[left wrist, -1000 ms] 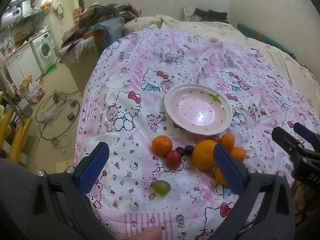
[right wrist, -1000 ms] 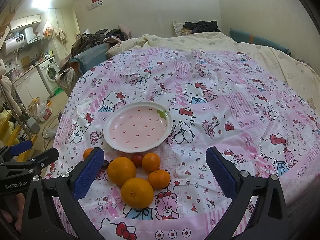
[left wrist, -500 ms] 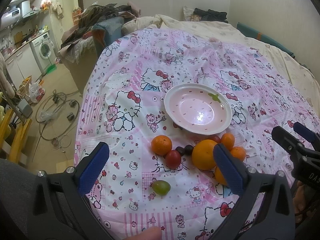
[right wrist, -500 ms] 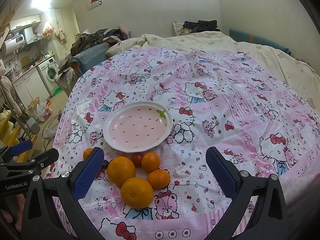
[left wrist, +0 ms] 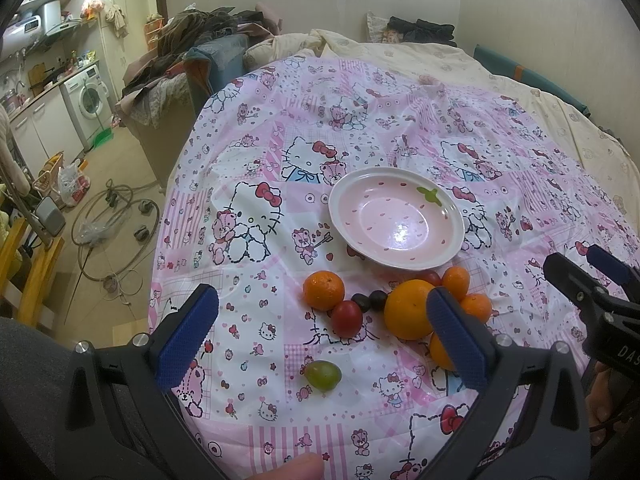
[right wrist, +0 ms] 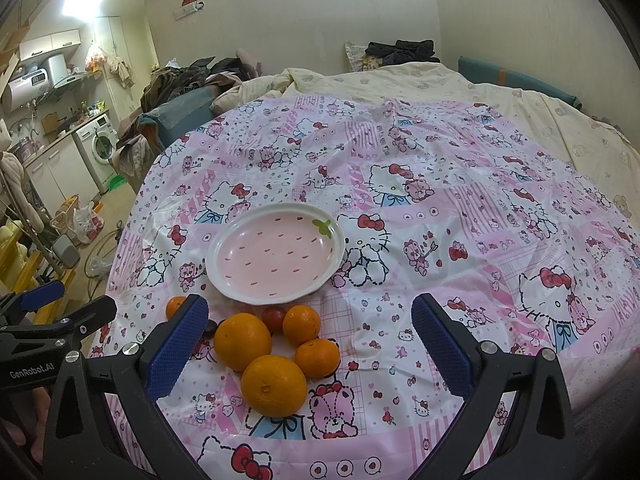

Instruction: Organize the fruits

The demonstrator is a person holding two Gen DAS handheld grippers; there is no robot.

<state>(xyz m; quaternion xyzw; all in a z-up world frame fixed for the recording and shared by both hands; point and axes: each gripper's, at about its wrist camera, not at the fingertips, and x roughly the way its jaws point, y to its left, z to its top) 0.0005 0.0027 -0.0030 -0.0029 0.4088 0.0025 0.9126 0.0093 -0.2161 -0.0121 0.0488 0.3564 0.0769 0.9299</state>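
Note:
An empty pink strawberry-pattern plate [left wrist: 396, 220] [right wrist: 276, 254] sits on the Hello Kitty cloth. Below it lie a small orange [left wrist: 323, 290], a red cherry tomato [left wrist: 346, 318], two dark grapes [left wrist: 370, 301], a large orange [left wrist: 408, 314] [right wrist: 242, 340], smaller oranges [left wrist: 456, 280] [right wrist: 301, 323] and a green grape [left wrist: 323, 375]. Another large orange [right wrist: 274, 385] lies nearest in the right wrist view. My left gripper [left wrist: 320, 340] is open and empty above the fruit. My right gripper [right wrist: 308, 344] is open and empty over the oranges.
The pink cloth [left wrist: 360, 128] covers a bed with a cream quilt [right wrist: 440, 80] behind. The cloth's left edge drops to a floor with cables [left wrist: 112, 224]. A washing machine [left wrist: 90, 98] and piled clothes [left wrist: 200, 28] stand at far left.

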